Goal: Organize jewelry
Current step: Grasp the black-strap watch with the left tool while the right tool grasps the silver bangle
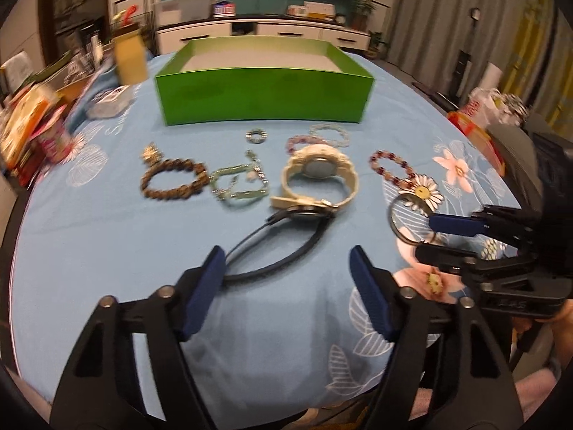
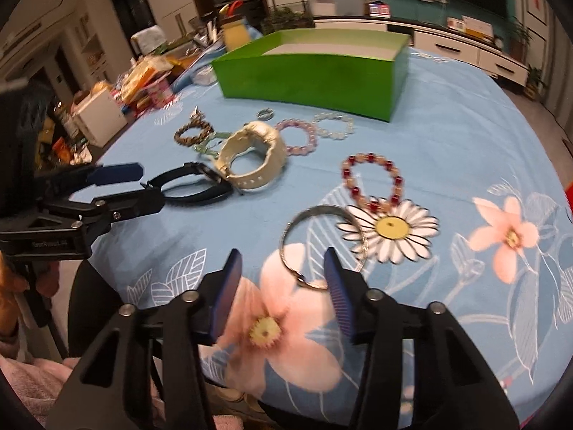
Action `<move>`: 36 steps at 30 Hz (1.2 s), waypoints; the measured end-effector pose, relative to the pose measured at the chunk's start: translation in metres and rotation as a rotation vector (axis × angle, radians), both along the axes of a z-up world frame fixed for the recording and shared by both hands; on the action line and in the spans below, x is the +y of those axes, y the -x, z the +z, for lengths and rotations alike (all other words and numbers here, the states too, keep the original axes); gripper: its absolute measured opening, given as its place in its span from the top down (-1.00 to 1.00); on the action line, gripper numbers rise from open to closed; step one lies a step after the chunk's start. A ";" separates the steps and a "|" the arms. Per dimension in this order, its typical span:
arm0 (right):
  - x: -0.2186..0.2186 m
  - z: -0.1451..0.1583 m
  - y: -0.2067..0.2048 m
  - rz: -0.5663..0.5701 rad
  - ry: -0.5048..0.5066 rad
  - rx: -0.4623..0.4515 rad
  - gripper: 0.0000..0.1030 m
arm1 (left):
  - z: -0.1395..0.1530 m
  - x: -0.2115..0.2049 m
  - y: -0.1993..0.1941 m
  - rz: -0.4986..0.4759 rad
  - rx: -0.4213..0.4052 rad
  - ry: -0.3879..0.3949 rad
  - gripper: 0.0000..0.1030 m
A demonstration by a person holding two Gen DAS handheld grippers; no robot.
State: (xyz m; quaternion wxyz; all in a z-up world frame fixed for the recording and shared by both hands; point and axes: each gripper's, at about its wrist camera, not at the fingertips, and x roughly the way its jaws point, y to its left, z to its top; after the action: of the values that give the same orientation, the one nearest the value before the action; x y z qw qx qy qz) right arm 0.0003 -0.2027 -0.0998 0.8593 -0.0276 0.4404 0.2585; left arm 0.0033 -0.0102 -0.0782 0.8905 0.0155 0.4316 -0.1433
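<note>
An open green box (image 1: 263,95) stands at the far side of the blue floral tablecloth (image 1: 107,243); it also shows in the right wrist view (image 2: 311,75). In front of it lie a brown bracelet (image 1: 173,179), a green bracelet (image 1: 238,186), a cream watch (image 1: 318,175), a black watch (image 1: 283,240), bead bracelets (image 1: 392,168) and a metal bangle (image 2: 322,247). My left gripper (image 1: 288,276) is open, its fingers either side of the black watch's near strap. My right gripper (image 2: 283,276) is open just short of the metal bangle with the daisy charm (image 2: 392,229).
Boxes and packets clutter the table's left side (image 1: 32,122). A small ring (image 1: 257,136) lies near the box. Bags sit at the right edge (image 1: 483,107). A white TV cabinet (image 1: 265,32) stands behind the table.
</note>
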 end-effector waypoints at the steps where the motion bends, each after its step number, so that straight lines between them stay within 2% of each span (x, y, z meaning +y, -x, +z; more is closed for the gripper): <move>1: 0.004 -0.004 -0.003 0.005 0.013 0.006 0.22 | -0.001 -0.002 -0.001 -0.012 0.003 -0.005 -0.27; 6: 0.016 -0.007 -0.008 0.019 0.065 -0.048 0.42 | -0.009 -0.008 -0.010 -0.047 0.034 -0.008 -0.14; 10: 0.022 -0.009 -0.008 0.038 0.105 -0.093 0.69 | -0.018 -0.014 -0.019 -0.081 0.063 -0.031 0.00; 14: 0.017 -0.010 -0.012 0.033 0.078 -0.088 0.86 | -0.024 -0.019 -0.028 -0.116 0.085 -0.050 0.02; 20: 0.009 -0.009 -0.014 0.017 0.039 -0.064 0.96 | -0.029 -0.023 -0.037 -0.134 0.114 -0.043 0.16; 22: 0.008 -0.006 -0.014 0.018 0.030 -0.064 0.96 | -0.029 -0.027 -0.036 -0.145 0.113 -0.045 0.27; 25: 0.004 0.003 -0.014 0.015 0.001 -0.067 0.96 | -0.031 -0.036 -0.034 -0.154 0.095 -0.096 0.44; 27: -0.002 0.008 -0.015 0.001 -0.044 -0.056 0.96 | -0.030 -0.040 -0.035 -0.143 0.093 -0.127 0.67; 32: -0.017 0.017 -0.018 -0.033 -0.180 -0.006 0.96 | -0.028 -0.031 -0.036 -0.106 0.109 -0.082 0.87; 36: -0.029 0.024 -0.020 -0.050 -0.295 0.022 0.96 | -0.021 -0.010 -0.035 -0.047 0.136 0.053 0.96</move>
State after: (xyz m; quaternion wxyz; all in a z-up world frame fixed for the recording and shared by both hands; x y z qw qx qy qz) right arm 0.0198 -0.2317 -0.0760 0.8552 0.1128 0.4076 0.2995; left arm 0.0387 -0.0200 -0.0993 0.8555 -0.0078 0.4867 -0.1765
